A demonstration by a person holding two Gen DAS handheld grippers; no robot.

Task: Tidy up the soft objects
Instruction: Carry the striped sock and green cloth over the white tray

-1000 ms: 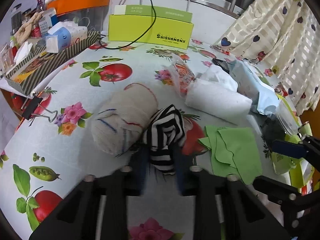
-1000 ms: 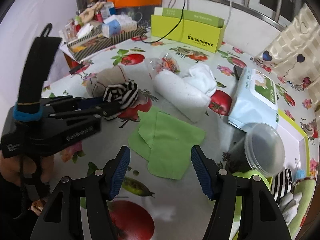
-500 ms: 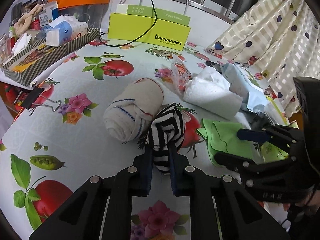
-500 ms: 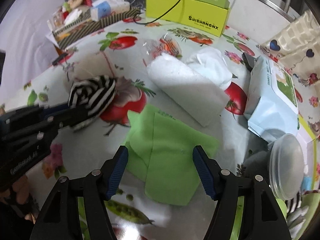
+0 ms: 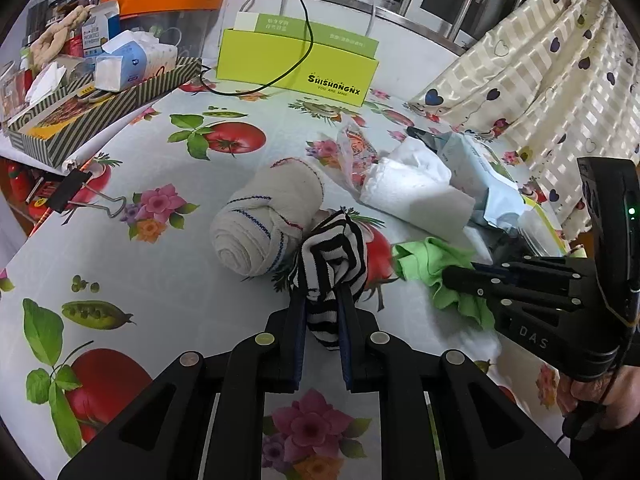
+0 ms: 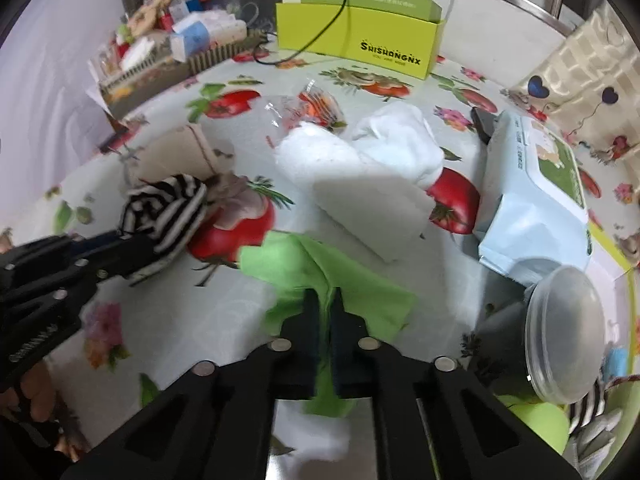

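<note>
- Here, the left gripper [image 5: 322,300] is seen clamped on a black-and-white striped cloth [image 5: 331,261], which is bunched between its blue pads and lifted slightly above the tablecloth [image 5: 168,276].
- The right gripper [image 6: 325,307] is closed tight on a fold of the green cloth [image 6: 316,270]; its jaws have just been closing, and the fabric is puckered up between them.
- A rolled beige towel [image 5: 266,218] is lain just beside the striped cloth, to the left in the left wrist view.
- A rolled white towel [image 6: 352,184] is placed beyond the green cloth, next to a pale blue wipes pack [image 6: 532,196].
</note>
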